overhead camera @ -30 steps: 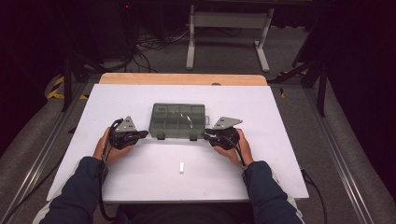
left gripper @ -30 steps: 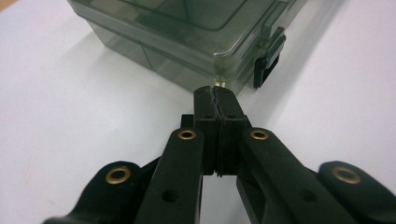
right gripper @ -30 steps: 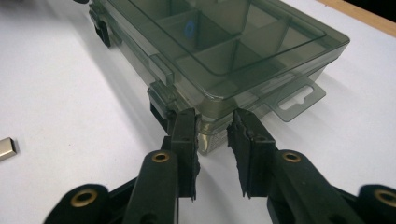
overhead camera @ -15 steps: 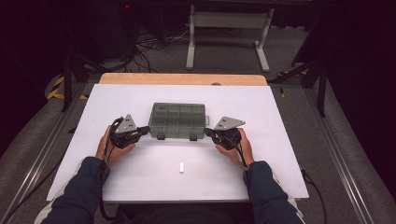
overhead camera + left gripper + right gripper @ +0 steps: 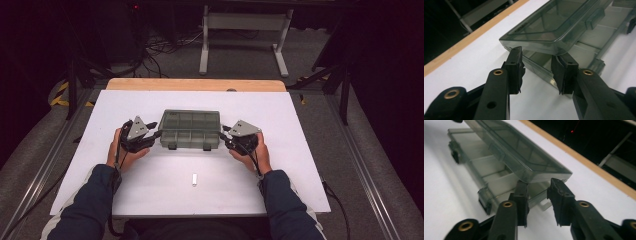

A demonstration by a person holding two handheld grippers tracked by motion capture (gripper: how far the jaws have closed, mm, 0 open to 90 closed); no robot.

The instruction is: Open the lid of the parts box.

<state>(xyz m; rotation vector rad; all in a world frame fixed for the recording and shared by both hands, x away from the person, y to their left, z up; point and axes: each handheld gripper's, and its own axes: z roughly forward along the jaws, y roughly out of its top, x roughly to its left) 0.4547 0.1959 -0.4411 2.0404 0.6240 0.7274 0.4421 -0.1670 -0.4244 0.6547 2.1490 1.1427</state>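
A smoky clear compartment box [image 5: 190,129] lies mid-table. Its lid [image 5: 554,25] stands slightly raised off the base [image 5: 594,37]. My left gripper [image 5: 152,136] is at the box's left end and my right gripper [image 5: 226,140] at its right end. In the left gripper view my left gripper [image 5: 537,68] has its jaws apart under the lid's near corner, with white table showing in the gap. In the right gripper view my right gripper [image 5: 537,195] stands the same way beneath the lid [image 5: 524,152]. Both pairs of jaws have just been opening, and neither presses on the box.
A small white piece [image 5: 194,179] lies on the white tabletop [image 5: 300,165] in front of the box, between the person's forearms. A wooden strip [image 5: 195,84] runs along the table's far edge. Behind it are a metal stand [image 5: 240,30] and floor cables.
Both hands have kept their places at the two ends of the box. The box has not clearly shifted on the table.
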